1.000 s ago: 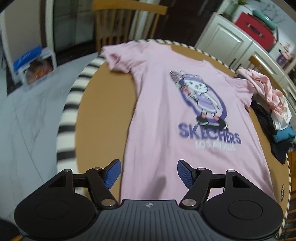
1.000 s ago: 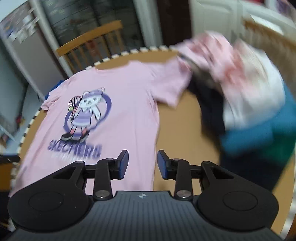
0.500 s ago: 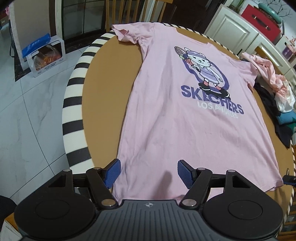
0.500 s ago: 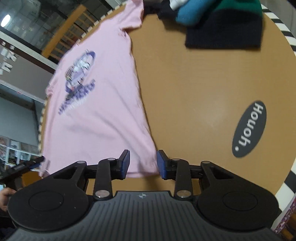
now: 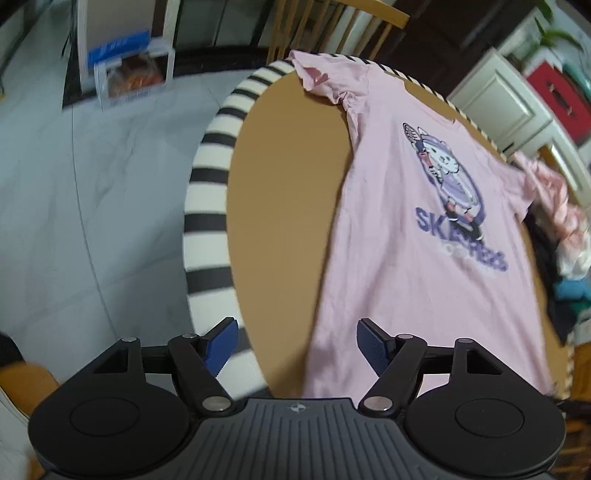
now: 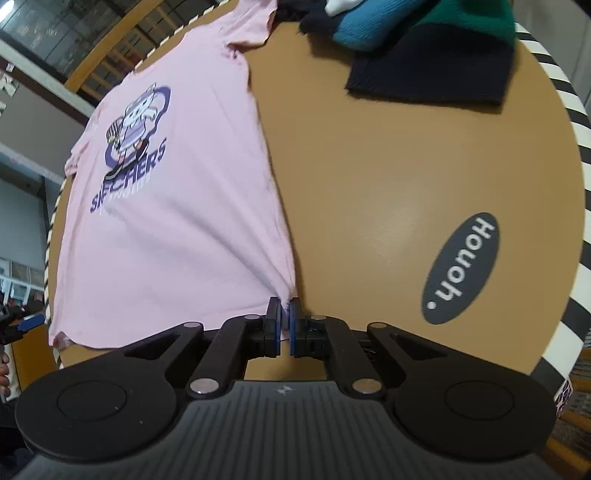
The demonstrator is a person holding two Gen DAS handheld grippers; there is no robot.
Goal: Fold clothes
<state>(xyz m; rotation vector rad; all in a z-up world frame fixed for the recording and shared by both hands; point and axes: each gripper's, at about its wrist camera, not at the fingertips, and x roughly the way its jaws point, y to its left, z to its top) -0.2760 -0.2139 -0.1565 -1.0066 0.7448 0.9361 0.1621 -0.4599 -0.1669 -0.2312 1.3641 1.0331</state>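
The pink tee (image 6: 177, 192) is lying flat, print side up, on the round brown table (image 6: 388, 177), with the purple cartoon and lettering showing and its hem at the near edge, toward the grippers. The right gripper (image 6: 283, 325) is pinching the tee's near right hem corner: its jaws have just been closing and the 2 blue pads are now squeezed together on a bit of pink fabric, with creases fanning out from that spot. The left gripper (image 5: 297, 341) is hovering over the opposite near corner with its jaws standing wide apart and nothing pinched; the tee's left edge is sitting in the gap nearer the right pad, while the left pad is hanging over the table's black-and-white striped rim (image 5: 207, 206). That view is pretty blurry. The far sleeve is bunching up a little near the far rim. Past the tee on the right side of the table, a pile of clothes (image 6: 417, 48) is sitting there, dark, teal and green pieces, plus something pink and white in the left view. A dark oval logo sticker (image 6: 460, 267) is showing on the bare tabletop. A wooden chair (image 5: 343, 26) is standing behind the table, and a white box (image 5: 129, 70) is sitting on the pale tiled floor (image 5: 85, 206).
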